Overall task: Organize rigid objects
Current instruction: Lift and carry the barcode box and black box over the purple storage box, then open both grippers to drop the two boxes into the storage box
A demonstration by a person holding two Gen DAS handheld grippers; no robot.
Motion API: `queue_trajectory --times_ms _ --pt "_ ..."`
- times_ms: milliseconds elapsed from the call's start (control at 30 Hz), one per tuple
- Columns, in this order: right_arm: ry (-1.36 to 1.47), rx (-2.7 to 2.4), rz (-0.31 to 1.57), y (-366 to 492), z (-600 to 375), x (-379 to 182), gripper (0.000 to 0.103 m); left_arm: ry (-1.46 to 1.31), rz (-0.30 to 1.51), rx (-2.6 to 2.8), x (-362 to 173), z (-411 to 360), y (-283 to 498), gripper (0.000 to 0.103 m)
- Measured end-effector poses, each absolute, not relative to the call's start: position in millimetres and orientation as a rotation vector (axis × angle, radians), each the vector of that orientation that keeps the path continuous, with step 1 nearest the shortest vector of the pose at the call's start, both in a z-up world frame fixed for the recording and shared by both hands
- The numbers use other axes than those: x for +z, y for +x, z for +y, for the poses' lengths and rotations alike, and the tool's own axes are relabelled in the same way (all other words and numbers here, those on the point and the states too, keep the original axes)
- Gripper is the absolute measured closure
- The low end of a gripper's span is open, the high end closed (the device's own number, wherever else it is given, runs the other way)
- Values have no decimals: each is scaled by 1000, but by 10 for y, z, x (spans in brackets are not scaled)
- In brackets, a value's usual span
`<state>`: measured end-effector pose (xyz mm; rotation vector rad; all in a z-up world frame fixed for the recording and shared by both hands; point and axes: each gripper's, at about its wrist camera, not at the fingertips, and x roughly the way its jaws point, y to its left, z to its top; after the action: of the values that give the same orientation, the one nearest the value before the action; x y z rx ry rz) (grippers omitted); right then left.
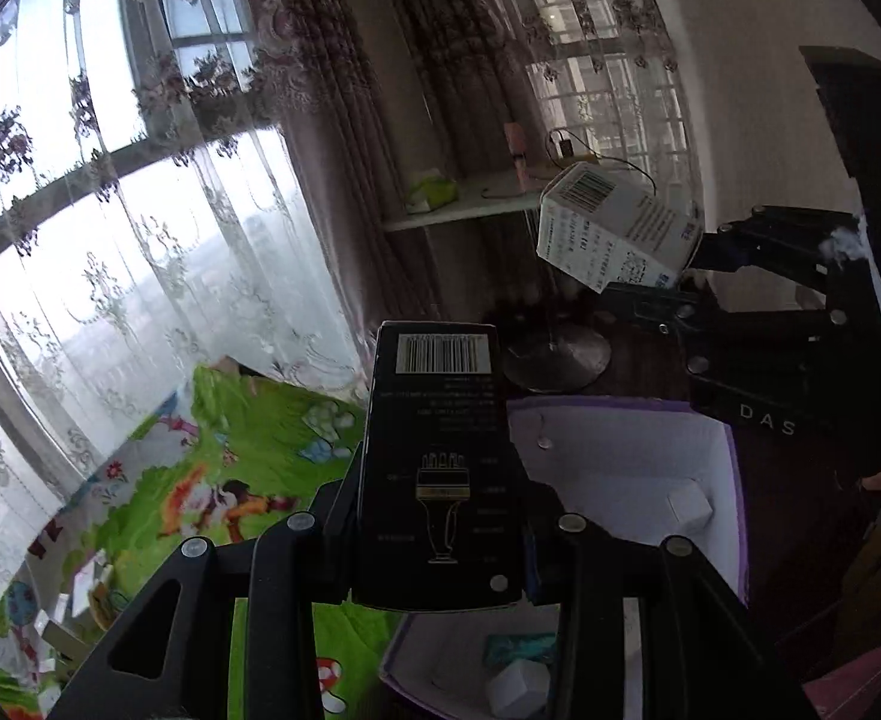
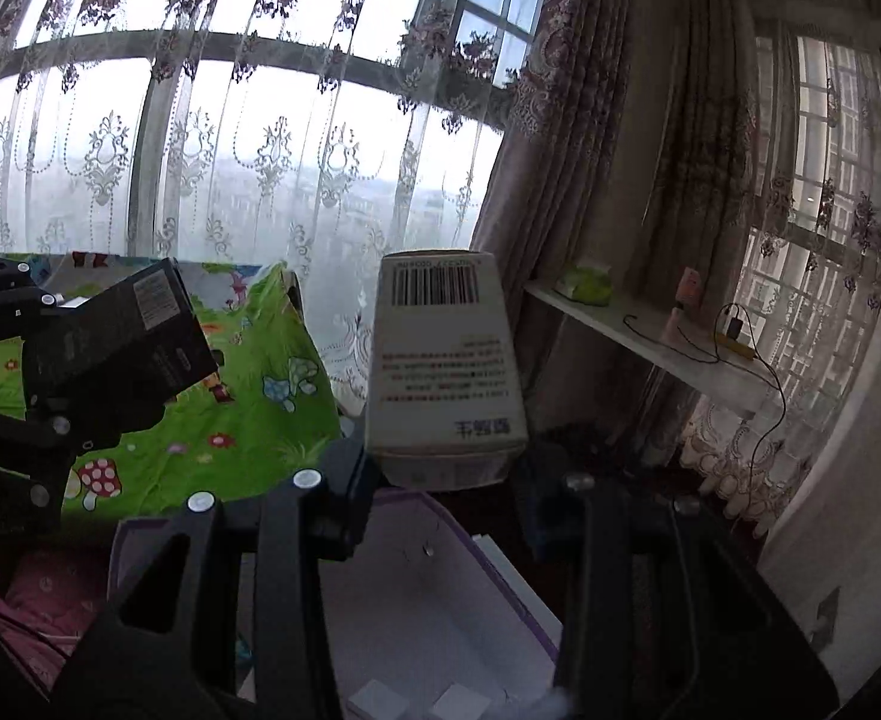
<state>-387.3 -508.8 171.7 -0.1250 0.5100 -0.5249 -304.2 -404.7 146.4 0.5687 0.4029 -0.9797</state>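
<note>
Two boxes are up in the air, one in each gripper. The black box (image 1: pixel 440 468) sits in the middle of the left wrist view, squeezed between the fingers of the left gripper (image 1: pixel 440 540). It has a white barcode at its far end and a small drawing lower down. In the right wrist view this same box shows at the middle left, tilted.

The white box (image 2: pixel 443 366) sits in the middle of the right wrist view, pinched by the right gripper (image 2: pixel 440 468). It has a barcode at its far end too, and red lines of print. In the left wrist view it shows at the upper right, tilted, at the tip of the other gripper.

Below both boxes is a bin (image 1: pixel 734 480) with purple walls and a white inside. A few small white blocks (image 1: pixel 689 507) lie in it.

To the left is a green mat (image 1: pixel 248 468) with cartoon mushrooms and flowers. Behind it hang lace curtains (image 2: pixel 230 168) over big windows. A white shelf (image 2: pixel 650 330) at the right of the right wrist view holds a green pack (image 2: pixel 584 285) and a black cable (image 2: pixel 698 348).
</note>
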Motion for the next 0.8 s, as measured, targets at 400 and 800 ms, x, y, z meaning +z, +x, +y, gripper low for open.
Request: queue_trajectory --times_ms 400,800 --pt "97 -478 888 -3752 -5550 1079 56 536 1068 -1072 537 -4268 -2507 58" --pt "29 -349 901 -3275 -5086 1136 32 370 1051 -1026 551 -3736 -2122 34"
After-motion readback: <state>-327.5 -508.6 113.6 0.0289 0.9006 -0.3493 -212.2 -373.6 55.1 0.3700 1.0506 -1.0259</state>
